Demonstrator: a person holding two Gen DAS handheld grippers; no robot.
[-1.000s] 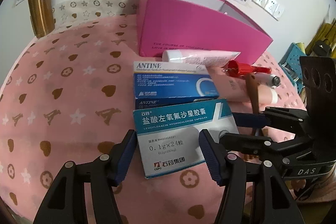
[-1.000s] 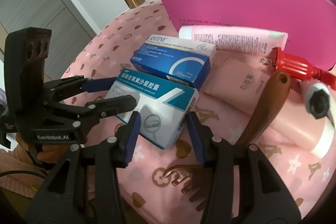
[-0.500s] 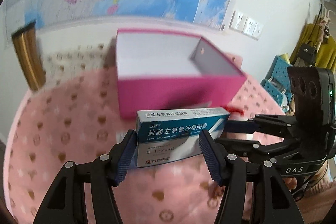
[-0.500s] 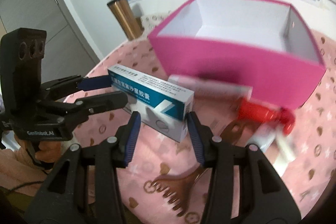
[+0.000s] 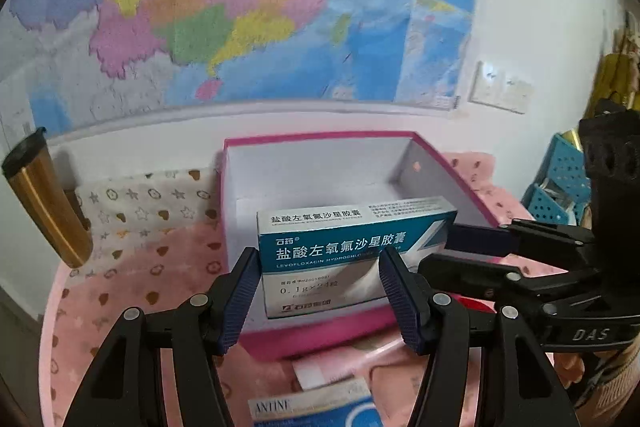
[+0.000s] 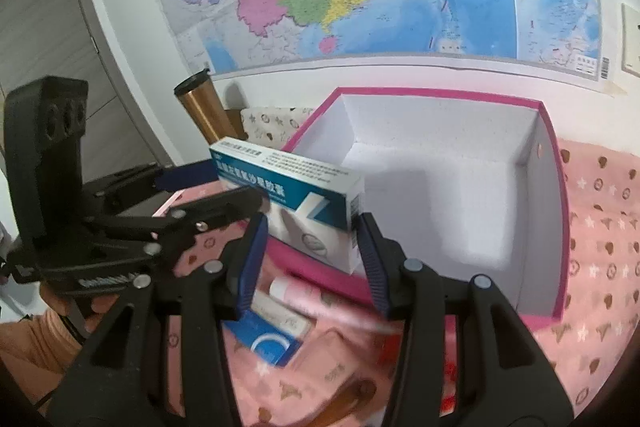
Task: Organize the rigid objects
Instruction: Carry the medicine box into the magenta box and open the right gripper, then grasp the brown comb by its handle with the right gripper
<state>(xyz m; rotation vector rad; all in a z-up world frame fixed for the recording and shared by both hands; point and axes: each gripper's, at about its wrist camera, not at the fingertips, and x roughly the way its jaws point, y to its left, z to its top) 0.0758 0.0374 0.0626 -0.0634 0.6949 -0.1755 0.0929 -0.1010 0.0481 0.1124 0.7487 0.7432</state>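
Two grippers clamping medicine box (over pink box)

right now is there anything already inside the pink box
No, in the right wrist view the pink box shows only bare white walls and floor, while the teal medicine box is held above its near rim.

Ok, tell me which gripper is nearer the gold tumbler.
Left. The left gripper clamps the end of the medicine box that faces the tumbler; the right gripper clamps the opposite end, farther from it.
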